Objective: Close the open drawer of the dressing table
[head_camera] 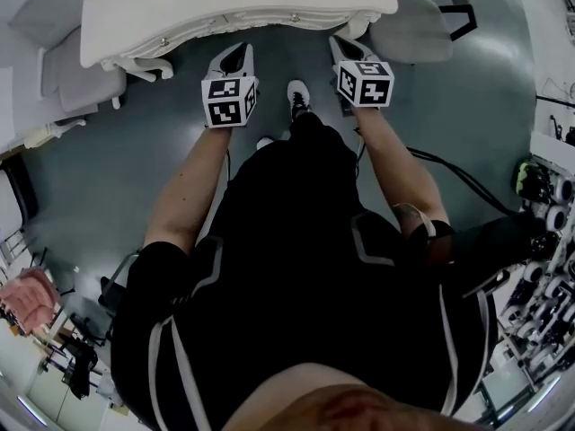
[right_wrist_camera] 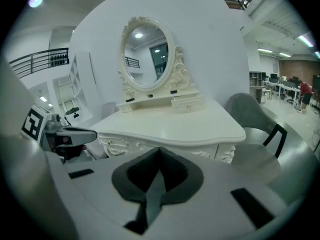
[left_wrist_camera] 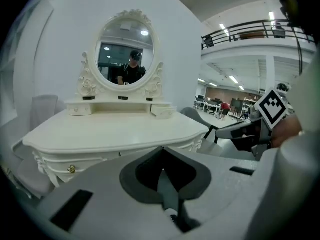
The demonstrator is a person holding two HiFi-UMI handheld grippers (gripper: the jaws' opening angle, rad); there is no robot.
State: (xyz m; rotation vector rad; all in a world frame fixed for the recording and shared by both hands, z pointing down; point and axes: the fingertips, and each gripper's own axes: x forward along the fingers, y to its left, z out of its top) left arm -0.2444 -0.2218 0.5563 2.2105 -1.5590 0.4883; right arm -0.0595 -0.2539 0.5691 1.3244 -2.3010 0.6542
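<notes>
Fingers on my left gripper are pressed together tip to tip with nothing between them. Same story on my right gripper: closed up and empty.

Now the target. The small drawer sits under the lower right edge of the mirror, a little right of centre in the left gripper view. It sticks out from its tier and sits skewed, so I take that as the open one. In the right gripper view it also shows just right of centre. It's at the back of the dressing table, and both grippers hang out in front of the desk edge, well apart from the drawer.

So nothing is done yet, as I read it: drawer out, no contact. The whole job is left, which means reaching across the top, setting closed fingers against the drawer front and pushing it flush.

In the head view the white dressing table fills the top of frame, with both grippers side by side just below it, over grey floor.

Writing? None I can read. The marker cubes carry only black-and-white square patterns, and no brand shows on the furniture.
</notes>
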